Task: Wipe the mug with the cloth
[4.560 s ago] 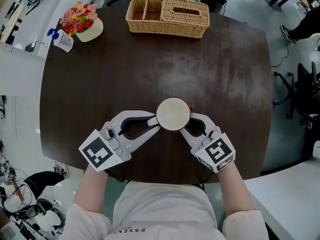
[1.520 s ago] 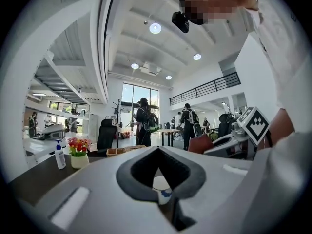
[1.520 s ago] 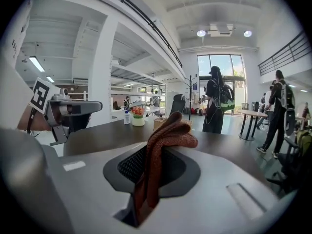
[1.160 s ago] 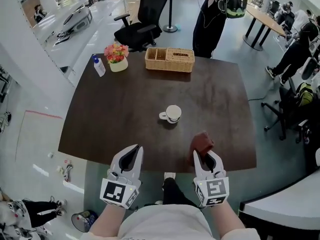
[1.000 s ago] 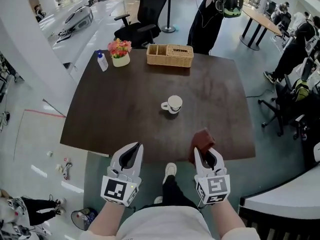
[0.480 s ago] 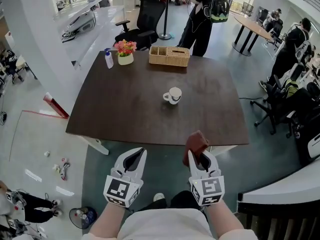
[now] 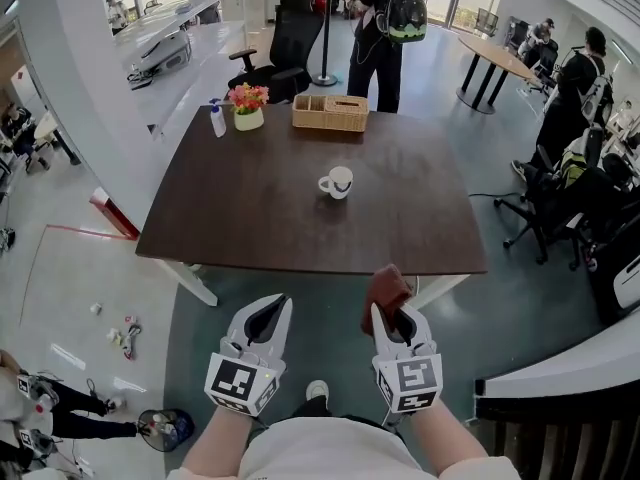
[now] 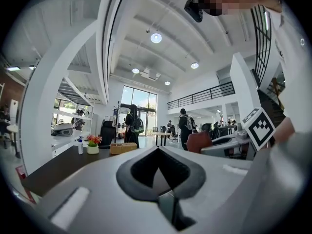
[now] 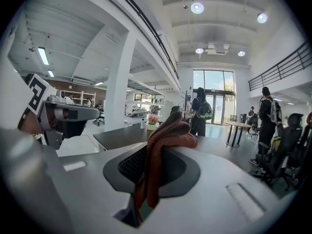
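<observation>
head view: a dark brown wooden counter (image 7: 260, 218) with rounded corners stands ahead, well apart from both tongs, which hang over the grey floor (image 7: 330, 353) on its near side. a white ceramic mug (image 7: 337, 182) stands upright near the counter's middle, handle to the left. along the far edge sit a woven wicker basket (image 7: 330, 113), a white pot of red and yellow flowers (image 7: 248, 103) and a small white bottle with a blue cap (image 7: 216, 120). the left tongs (image 7: 272, 306), smooth white plastic with a black-and-white marker cube, point forward. the right tongs (image 7: 393, 314) carry a rust-brown knitted cloth (image 7: 385, 286), bunched above their tips.

left gripper view: the matte grey-white jaws meet at their tips, closed on nothing, leaving a dark teardrop hollow rimmed with black padding. the counter lies off to the left with the flowers and basket on it.

right gripper view: the jaws are clamped on the cloth. its coarse ribbed weave is folded double, pinched in the hollow, trailing down through it and bulging in a rounded lump over the tips.
</observation>
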`<action>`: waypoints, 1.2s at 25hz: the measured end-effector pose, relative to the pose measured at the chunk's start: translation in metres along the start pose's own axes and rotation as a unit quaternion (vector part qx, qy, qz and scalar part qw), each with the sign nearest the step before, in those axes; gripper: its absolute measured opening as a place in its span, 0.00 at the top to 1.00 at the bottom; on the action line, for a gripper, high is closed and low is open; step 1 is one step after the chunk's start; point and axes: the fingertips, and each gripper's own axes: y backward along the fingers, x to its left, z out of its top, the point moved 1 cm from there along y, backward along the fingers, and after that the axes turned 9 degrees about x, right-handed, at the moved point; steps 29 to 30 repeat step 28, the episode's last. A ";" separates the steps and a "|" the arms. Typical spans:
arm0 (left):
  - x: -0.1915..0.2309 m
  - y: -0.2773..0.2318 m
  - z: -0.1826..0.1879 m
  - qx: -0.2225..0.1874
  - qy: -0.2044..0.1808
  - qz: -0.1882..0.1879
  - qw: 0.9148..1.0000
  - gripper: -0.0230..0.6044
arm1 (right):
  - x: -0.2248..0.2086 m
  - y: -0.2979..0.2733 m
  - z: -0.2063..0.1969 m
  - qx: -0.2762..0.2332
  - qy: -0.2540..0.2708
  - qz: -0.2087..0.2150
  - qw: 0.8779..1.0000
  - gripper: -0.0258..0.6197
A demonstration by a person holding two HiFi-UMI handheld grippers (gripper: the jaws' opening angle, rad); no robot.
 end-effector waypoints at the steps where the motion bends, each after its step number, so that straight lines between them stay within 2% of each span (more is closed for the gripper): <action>1: -0.005 0.003 0.001 0.001 -0.002 0.002 1.000 0.96 | 0.001 0.006 0.000 -0.002 0.000 0.000 1.000 0.83; 10: -0.037 0.033 0.009 -0.006 -0.007 0.021 1.000 0.96 | 0.016 0.048 -0.011 -0.018 0.006 0.020 1.000 0.83; 17: -0.066 0.052 0.023 -0.025 -0.008 0.011 1.000 0.96 | 0.018 0.072 -0.016 -0.028 -0.006 0.015 0.999 0.83; 30: -0.096 0.078 0.007 -0.006 -0.022 0.016 1.000 0.96 | 0.025 0.111 -0.039 -0.015 -0.016 0.014 1.000 0.83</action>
